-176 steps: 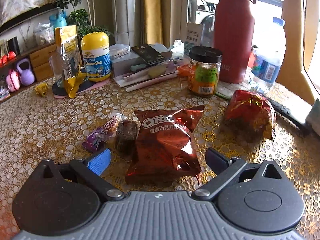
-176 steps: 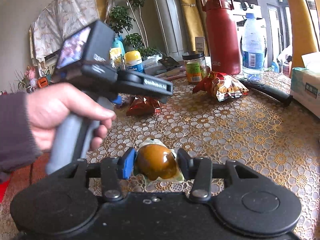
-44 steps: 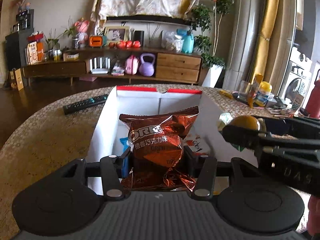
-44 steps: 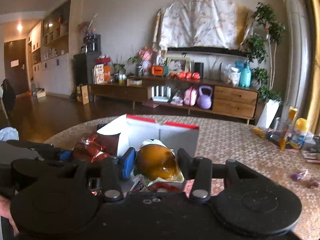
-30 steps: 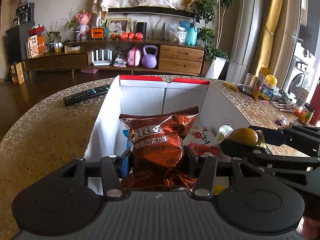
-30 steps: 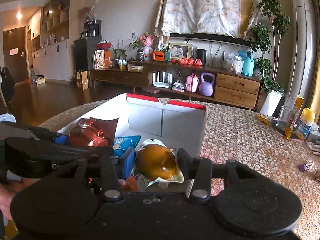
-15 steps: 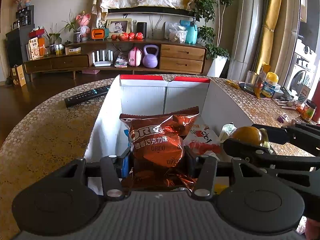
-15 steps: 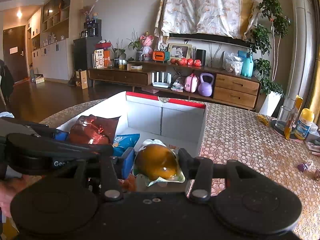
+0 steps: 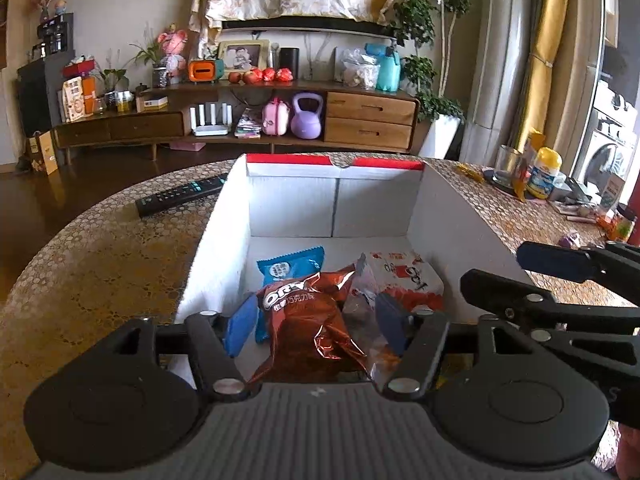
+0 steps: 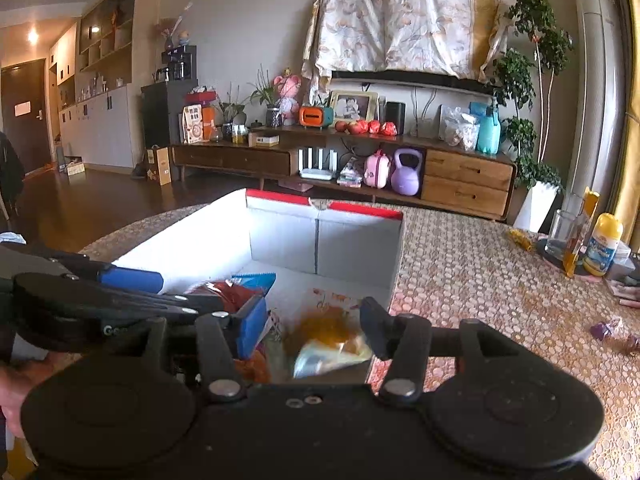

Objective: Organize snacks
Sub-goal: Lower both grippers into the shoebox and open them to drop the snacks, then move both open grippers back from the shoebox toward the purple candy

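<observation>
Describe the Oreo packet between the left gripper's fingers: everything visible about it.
The Oreo packet is a crinkled, glossy reddish-brown foil bag with white lettering and Chinese characters beneath. It lies tilted inside the white box, its top overlapping a blue packet, a clear-wrapped snack against its right side. The left gripper is opening; the bag sits between the fingers, the pads clear of it. Its lower end is hidden by the gripper body.

The Oreo bag point(image 9: 316, 320) is glossy crinkled foil. The box point(image 9: 224, 240) is matt white cardboard. The tablecloth point(image 9: 100, 264) looks patterned and shiny.
</observation>
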The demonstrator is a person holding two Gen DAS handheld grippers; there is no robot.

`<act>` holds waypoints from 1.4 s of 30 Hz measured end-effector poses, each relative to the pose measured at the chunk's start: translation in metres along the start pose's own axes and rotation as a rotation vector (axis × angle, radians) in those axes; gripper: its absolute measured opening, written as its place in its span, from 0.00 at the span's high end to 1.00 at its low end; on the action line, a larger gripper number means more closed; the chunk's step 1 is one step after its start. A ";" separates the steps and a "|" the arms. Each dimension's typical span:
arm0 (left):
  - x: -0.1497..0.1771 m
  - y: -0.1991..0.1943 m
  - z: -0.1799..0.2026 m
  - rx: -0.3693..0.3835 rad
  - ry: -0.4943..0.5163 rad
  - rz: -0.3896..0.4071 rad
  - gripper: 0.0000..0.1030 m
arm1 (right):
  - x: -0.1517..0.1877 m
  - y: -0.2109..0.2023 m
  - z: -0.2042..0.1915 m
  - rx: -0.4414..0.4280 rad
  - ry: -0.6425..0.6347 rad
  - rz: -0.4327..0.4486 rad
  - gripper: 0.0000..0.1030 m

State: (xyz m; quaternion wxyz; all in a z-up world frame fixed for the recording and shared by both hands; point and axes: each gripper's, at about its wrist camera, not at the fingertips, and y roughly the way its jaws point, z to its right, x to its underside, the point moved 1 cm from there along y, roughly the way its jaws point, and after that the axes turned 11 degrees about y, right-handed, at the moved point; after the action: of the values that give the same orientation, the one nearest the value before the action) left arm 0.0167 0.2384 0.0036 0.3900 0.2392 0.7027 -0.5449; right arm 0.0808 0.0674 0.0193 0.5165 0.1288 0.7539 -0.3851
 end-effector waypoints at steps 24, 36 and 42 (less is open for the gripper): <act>-0.052 -0.022 0.095 0.161 0.111 0.153 0.15 | 0.005 -0.061 0.105 0.258 0.206 0.135 0.28; -0.080 0.004 0.185 0.270 0.232 0.170 0.14 | 0.031 -0.077 0.187 0.427 0.309 0.134 0.19; -0.093 0.034 0.231 0.311 0.283 0.156 0.14 | 0.039 -0.071 0.224 0.485 0.341 0.115 0.17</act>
State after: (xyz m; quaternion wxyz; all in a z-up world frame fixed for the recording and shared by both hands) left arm 0.1630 0.0360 0.0358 0.2870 0.4243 0.6374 -0.5756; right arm 0.1738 -0.1484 -0.0212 0.3577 0.3535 0.7072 -0.4969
